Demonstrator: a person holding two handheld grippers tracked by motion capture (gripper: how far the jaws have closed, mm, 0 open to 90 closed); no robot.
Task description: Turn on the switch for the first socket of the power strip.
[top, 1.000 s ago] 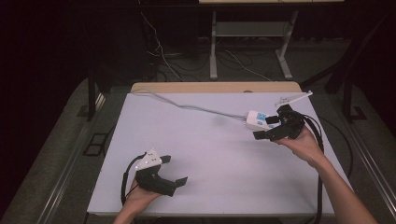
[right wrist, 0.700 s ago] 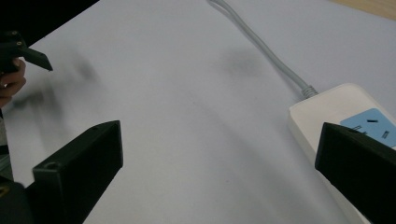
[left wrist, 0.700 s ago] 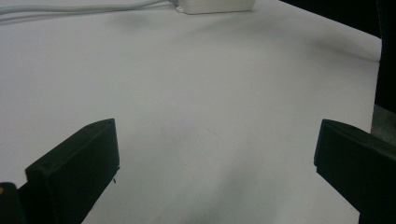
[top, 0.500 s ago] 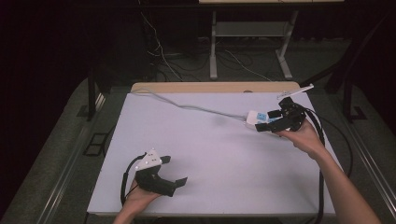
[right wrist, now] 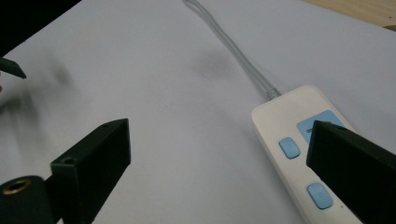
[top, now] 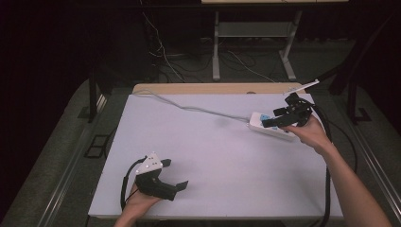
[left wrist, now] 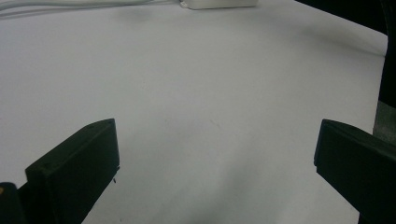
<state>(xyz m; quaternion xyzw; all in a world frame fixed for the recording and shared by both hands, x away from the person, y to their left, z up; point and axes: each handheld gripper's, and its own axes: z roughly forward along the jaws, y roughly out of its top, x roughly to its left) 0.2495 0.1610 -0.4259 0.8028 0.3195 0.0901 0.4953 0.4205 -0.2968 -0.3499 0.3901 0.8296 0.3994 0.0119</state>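
White power strip [top: 269, 126] lies flat on the white table [top: 217, 156], at its right far part, near the right edge. In the right gripper view the strip [right wrist: 299, 140] shows a rounded white casing with pale blue push buttons in a row and a larger pale blue panel, partly covered by one jaw. Its grey-white cord [top: 189, 108] leaves the left end of the strip and runs across the table toward the far left corner; the same cord [right wrist: 233, 46] carries a ribbed sleeve where it enters the casing. No containers on the table.

Left gripper [top: 176, 174] sits at the near left part of the table, held in the person's left hand [top: 137, 203], well apart from the strip. In the left gripper view its jaws stand wide apart, released, with bare table between them; the strip's end [left wrist: 219, 3] lies far off at the top edge.

Right gripper [top: 278, 119] is held by the right hand [top: 309, 135] over the strip's right part. In the right gripper view the jaws are spread wide, grasping nothing: one is over bare table, the other overlaps the strip's casing. Whether that jaw touches the casing cannot be told.
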